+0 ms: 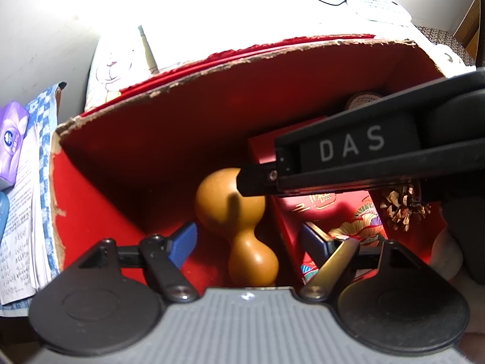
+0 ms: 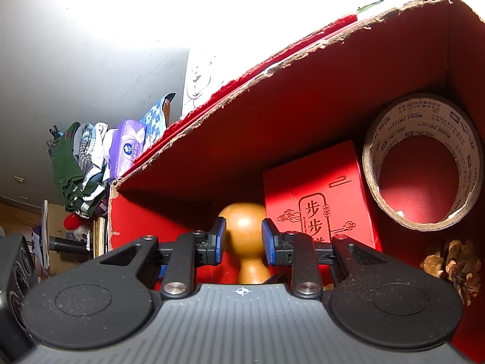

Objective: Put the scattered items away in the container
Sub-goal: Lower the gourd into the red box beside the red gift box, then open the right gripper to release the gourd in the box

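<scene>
Both grippers are reaching into the red cardboard box (image 1: 169, 139), which has torn brown edges along its rim. The left gripper (image 1: 251, 242) has its blue fingers (image 1: 182, 244) spread wide apart and holds nothing; a wooden gourd (image 1: 239, 221) lies on the box floor between them, and I see no finger touching it. The right gripper (image 2: 244, 241) has its blue pads (image 2: 219, 241) on either side of the round head of the same gourd (image 2: 244, 230), with a small gap on each side, so it is open and not pressing the gourd. In the left wrist view the right gripper's black body, marked "DAS", crosses over the box from the right. Next to the gourd on the right stands a red gift box (image 2: 321, 200) with printed characters. A roll of tape (image 2: 421, 163) leans in the far right corner of the box, and a pine cone (image 2: 454, 267) lies below it. Outside the box, to the left, there is a purple tissue pack (image 2: 128, 148).
</scene>
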A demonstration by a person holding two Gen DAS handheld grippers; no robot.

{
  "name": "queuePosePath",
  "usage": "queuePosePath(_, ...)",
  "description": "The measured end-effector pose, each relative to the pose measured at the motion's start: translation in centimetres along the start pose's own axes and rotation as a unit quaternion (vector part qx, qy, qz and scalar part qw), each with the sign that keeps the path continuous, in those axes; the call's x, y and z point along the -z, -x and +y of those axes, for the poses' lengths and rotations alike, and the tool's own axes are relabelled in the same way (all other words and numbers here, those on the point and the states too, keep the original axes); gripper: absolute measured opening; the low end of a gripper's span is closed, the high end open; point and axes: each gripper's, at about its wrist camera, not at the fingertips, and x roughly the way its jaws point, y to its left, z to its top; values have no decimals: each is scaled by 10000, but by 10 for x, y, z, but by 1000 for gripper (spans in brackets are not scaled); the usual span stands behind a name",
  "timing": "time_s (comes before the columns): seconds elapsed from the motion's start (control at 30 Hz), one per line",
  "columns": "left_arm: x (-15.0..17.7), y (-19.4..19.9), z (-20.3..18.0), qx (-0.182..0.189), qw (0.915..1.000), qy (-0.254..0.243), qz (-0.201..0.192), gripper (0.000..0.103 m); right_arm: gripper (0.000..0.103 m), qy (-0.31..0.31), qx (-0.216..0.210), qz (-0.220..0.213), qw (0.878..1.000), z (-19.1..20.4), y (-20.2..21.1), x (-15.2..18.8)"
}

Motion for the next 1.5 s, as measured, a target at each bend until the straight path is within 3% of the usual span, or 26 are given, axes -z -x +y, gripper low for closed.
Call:
queuePosePath(0.87,0,3,-9,-177,9998,122,-26,81,30,127,157,-236,9995,5,4,2)
queuePosePath(1.33,-1,11,-28,-689,9975,143,-69,80,30,289,413,-295,9983,12,6,3)
queuePosePath(1.5,-1,19,-35,-695,9970,305,-125,81,30,486,641,-469,9957,11,16,2)
